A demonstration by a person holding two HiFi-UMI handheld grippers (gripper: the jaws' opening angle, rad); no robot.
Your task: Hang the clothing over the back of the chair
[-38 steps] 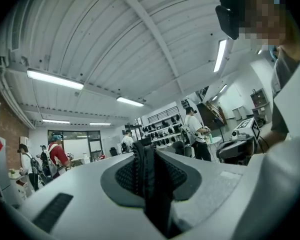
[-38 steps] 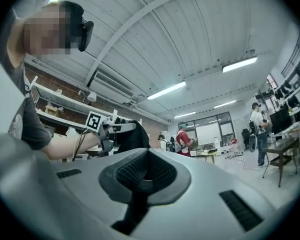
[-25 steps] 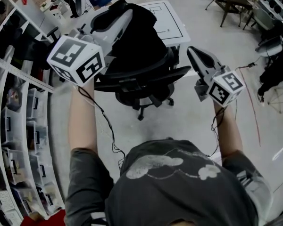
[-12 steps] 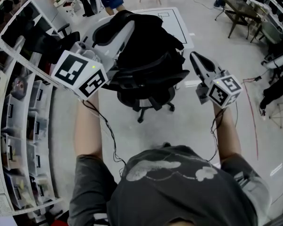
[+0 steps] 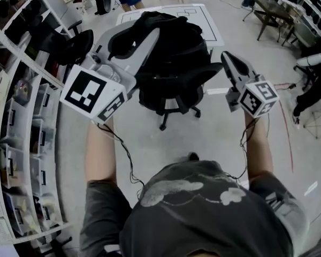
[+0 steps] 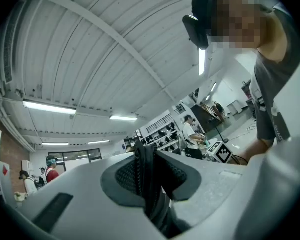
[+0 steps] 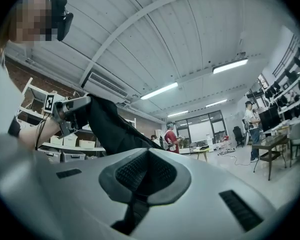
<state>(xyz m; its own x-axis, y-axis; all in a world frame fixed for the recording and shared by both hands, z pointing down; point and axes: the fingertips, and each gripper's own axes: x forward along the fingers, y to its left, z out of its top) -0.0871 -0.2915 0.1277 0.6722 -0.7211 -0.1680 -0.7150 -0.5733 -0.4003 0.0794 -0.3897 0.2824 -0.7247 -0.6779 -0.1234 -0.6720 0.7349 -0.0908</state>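
Note:
A black piece of clothing (image 5: 174,33) hangs bunched from my left gripper (image 5: 150,36), which is shut on a fold of it. The dark fabric (image 6: 149,181) shows pinched between the pads in the left gripper view. The clothing hangs above a black office chair (image 5: 174,95) and hides its backrest. My right gripper (image 5: 228,59) is held to the right of the chair, beside an armrest, its jaws together with nothing in them. In the right gripper view, the clothing (image 7: 110,129) droops from the left gripper (image 7: 72,109) at the left.
A white table (image 5: 209,28) stands just behind the chair. Shelving with bins (image 5: 21,122) runs along the left, with another dark chair (image 5: 64,42) near it. Dark tables (image 5: 270,9) and cables (image 5: 286,84) lie at the right. People stand in the background.
My left gripper has carried the clothing forward and slightly right over the chair. The right gripper has moved forward along the chair's right side. Both jaws look the same.

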